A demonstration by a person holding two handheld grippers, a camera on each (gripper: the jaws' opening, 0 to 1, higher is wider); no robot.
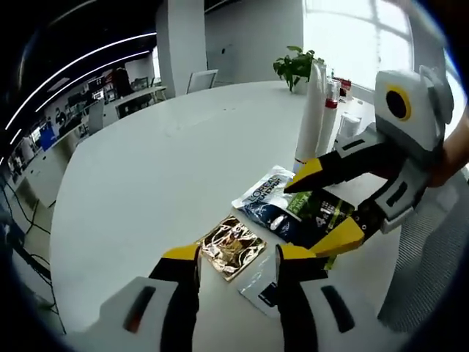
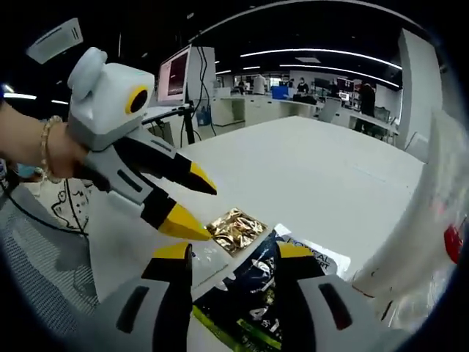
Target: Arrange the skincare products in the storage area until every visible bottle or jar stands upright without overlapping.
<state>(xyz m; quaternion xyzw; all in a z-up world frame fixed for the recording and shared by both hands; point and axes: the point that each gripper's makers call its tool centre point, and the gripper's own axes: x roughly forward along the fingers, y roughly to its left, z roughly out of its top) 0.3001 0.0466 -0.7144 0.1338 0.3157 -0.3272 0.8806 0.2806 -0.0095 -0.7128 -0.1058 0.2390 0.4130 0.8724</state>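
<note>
Hovering with jaws apart and empty — left gripper (image 1: 236, 253) above a crinkled gold foil sachet (image 1: 231, 246), right gripper (image 2: 232, 250) over a dark blue skincare packet (image 2: 253, 290) — on the white surface (image 1: 168, 161).

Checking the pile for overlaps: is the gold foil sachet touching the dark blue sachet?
Cannot tell. In the left gripper view, the gold foil sachet and dark blue sachet meet without any clear gap.

Bright window glare, fisheye-warped edges

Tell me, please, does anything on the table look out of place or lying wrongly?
Yes. The packets lie flat and overlap: the dark blue packet rests partly on a white packet, with the gold foil packet beside them. Both grippers, left and right, are open above them.
</note>
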